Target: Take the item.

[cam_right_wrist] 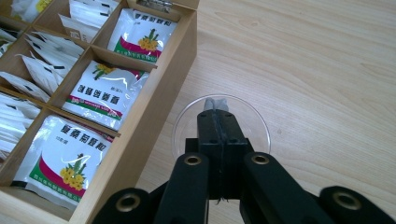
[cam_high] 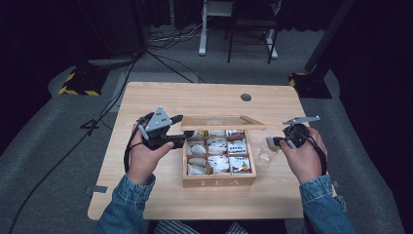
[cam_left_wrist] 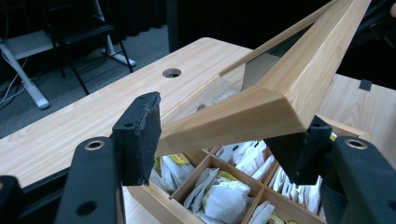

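Left gripper (cam_left_wrist: 219, 140) jaws straddle the stiff lid (cam_left_wrist: 280, 93) corner above the tea box (cam_high: 219, 181); right gripper (cam_right_wrist: 215, 109) pinches something small over the fragile glass dish (cam_right_wrist: 254, 121).

table (cam_high: 146, 195): light wood, round cable hole (cam_high: 246, 97) near far edge | floor: grey carpet, black cables (cam_high: 97, 122) trailing at left | yellow-black striped base (cam_high: 77, 87) far left | white desk legs (cam_high: 202, 29) and what may be a dark chair (cam_high: 251, 24) beyond.
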Motion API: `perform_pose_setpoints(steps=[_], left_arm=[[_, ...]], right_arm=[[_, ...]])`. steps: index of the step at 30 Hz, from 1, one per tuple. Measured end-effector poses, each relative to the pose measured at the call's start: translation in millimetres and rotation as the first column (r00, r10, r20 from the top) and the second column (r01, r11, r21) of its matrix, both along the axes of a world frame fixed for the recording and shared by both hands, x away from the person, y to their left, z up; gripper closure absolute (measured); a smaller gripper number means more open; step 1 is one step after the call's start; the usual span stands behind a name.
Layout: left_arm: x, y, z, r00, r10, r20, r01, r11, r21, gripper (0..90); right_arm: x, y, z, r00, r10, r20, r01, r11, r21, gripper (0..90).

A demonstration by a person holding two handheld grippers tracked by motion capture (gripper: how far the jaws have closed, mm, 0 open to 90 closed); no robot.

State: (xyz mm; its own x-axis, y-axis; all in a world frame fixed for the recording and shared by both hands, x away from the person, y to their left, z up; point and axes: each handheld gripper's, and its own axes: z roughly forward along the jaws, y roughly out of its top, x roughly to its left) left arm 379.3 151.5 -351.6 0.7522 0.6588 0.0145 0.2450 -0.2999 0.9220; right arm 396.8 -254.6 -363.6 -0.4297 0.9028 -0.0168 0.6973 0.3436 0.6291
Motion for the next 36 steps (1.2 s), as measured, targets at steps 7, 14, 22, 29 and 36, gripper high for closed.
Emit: perform_pose_setpoints(steps=[7, 14, 22, 29, 36], left_arm=[[-0.1, 0.0, 0.1, 1.0, 0.001, 0.002, -0.001, 1.0, 0.002, 38.3], [-0.1, 0.1, 0.1, 1.0, 0.002, 0.003, -0.002, 1.0, 0.004, 38.3], [-0.6, 0.0, -0.3, 1.0, -0.001, 0.0, 0.001, 1.0, 0.006, 38.3], [-1.4, -0.5, -0.4, 1.0, 0.001, -0.003, -0.001, 1.0, 0.006, 38.3], [-1.2, -0.6, 0.1, 1.0, 0.003, -0.003, -0.003, 1.0, 0.007, 38.3]], right_arm=[[2.4, 0.1, -3.8, 1.0, -0.006, -0.003, 0.006, 1.0, 0.024, 80.4], [0.1, -1.6, -3.5, 0.999, -0.016, 0.041, 0.016, 1.0, 0.008, 69.4], [-6.5, -7.6, -2.0, 0.9945, -0.024, 0.102, 0.021, 0.999, 0.034, 58.4], [-15.1, -14.9, -0.5, 0.9926, -0.034, 0.116, 0.028, 0.998, 0.053, 57.5], [-20.0, -22.6, -0.1, 0.9911, -0.054, 0.122, 0.045, 0.997, 0.07, 58.0]])
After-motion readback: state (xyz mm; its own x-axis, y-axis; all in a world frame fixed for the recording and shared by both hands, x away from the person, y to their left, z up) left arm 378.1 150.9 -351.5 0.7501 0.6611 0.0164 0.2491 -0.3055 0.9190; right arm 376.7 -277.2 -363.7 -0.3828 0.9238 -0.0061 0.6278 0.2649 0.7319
